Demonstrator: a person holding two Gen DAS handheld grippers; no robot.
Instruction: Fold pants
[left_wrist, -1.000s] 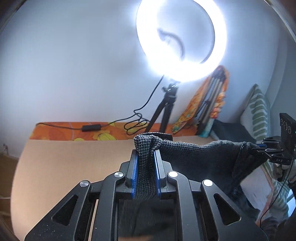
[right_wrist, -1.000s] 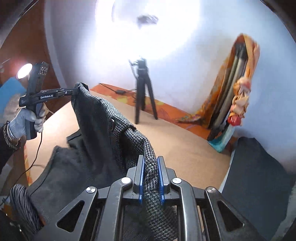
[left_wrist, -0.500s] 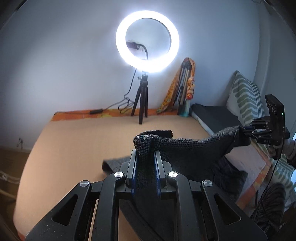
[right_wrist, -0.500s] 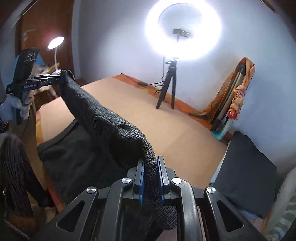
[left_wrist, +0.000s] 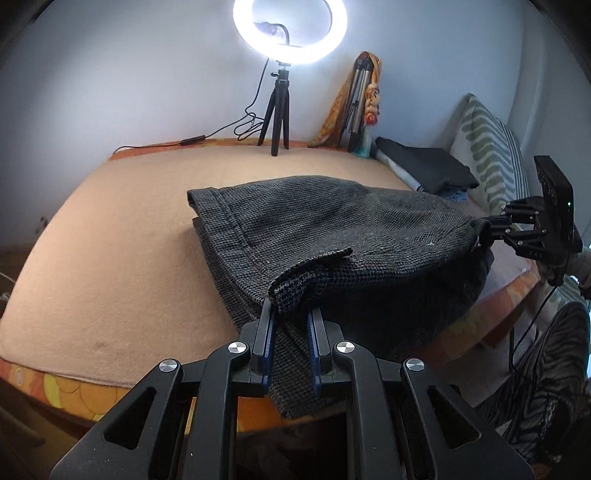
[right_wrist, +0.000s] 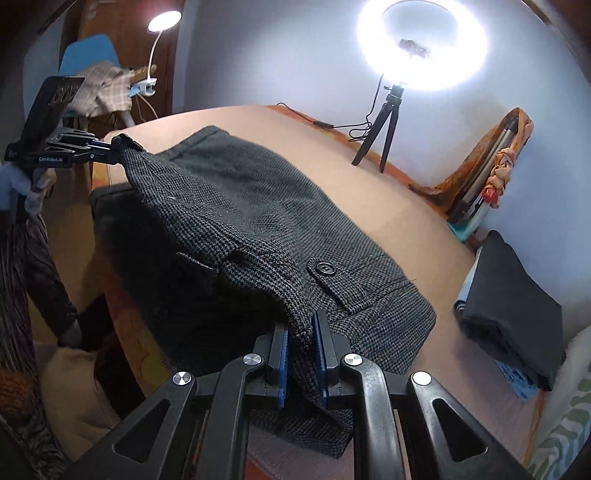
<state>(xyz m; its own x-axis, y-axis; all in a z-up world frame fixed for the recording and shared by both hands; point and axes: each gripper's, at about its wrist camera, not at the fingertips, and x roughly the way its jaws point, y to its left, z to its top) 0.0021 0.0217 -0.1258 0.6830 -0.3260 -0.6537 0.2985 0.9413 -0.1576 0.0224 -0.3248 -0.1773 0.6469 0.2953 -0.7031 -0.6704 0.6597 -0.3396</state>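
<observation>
From the left wrist view, the left gripper (left_wrist: 290, 314) pinches a corner of the dark woven pants (left_wrist: 332, 236), which lie folded on the tan bed (left_wrist: 110, 240); the right gripper (left_wrist: 495, 225) pinches the opposite corner. From the right wrist view, the right gripper (right_wrist: 300, 325) clamps the pants (right_wrist: 240, 206) beside a buttoned pocket (right_wrist: 325, 268); the left gripper (right_wrist: 114, 149) holds the far corner. A ring light (right_wrist: 424, 48) stands behind.

Pants (left_wrist: 332, 236) hem below bed edge

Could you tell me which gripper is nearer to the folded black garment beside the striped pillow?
Right. The right gripper holds the pants at the end toward the black garment. The left gripper holds the opposite end, with the pants between it and the garment.
</observation>
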